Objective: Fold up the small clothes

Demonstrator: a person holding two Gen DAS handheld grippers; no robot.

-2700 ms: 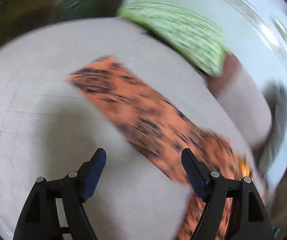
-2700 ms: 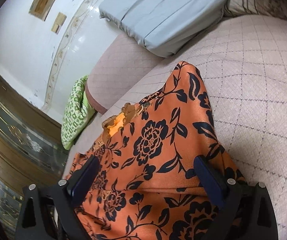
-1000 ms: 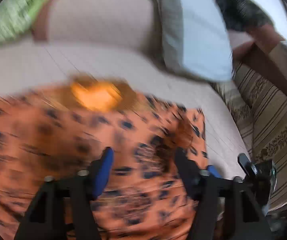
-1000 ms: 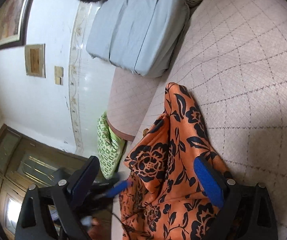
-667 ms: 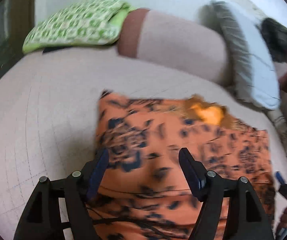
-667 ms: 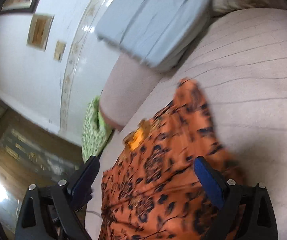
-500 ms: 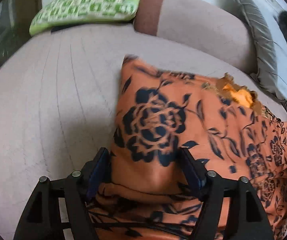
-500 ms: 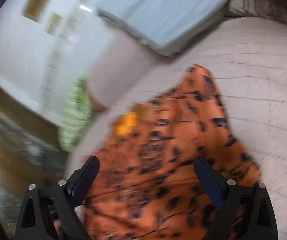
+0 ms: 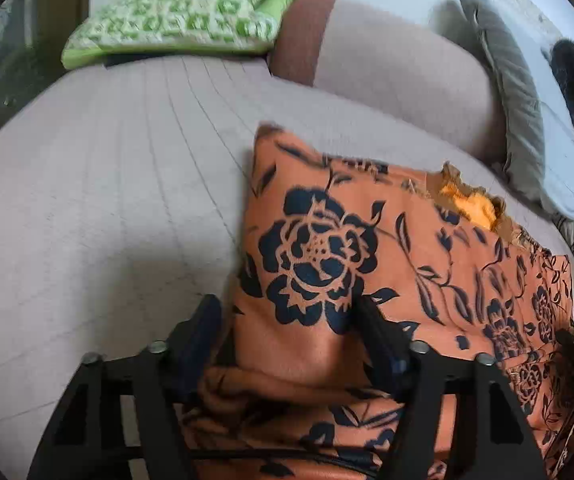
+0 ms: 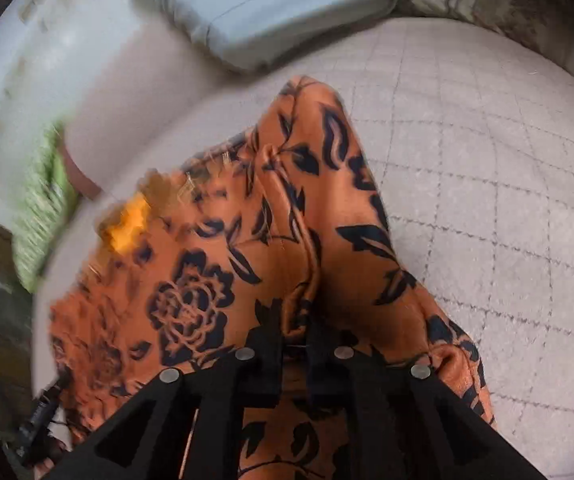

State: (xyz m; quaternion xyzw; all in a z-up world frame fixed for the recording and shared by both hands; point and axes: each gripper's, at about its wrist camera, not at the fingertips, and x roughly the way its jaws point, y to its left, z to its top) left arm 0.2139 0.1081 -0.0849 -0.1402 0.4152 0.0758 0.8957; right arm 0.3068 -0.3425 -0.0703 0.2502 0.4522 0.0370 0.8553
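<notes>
An orange garment with a black flower print point(image 9: 367, 264) lies spread on a pale quilted sofa seat point(image 9: 119, 184), a yellow-orange lining showing at its far edge. My left gripper point(image 9: 287, 320) is partly open, its fingers astride a raised fold at the garment's left side. In the right wrist view the same garment point(image 10: 215, 288) fills the middle, and my right gripper point(image 10: 293, 340) is shut on a pinched ridge of the cloth at its right side.
A green patterned cushion point(image 9: 183, 12) lies at the sofa's far left end. A grey pillow point(image 9: 523, 120) and a pale blue pillow point(image 10: 271, 4) rest against the backrest point(image 9: 399, 76). A striped cushion point(image 10: 499, 4) sits at the right.
My right gripper's jaws have closed from wide open onto a fold of the garment. My left gripper has settled over the garment's left fold and narrowed a little.
</notes>
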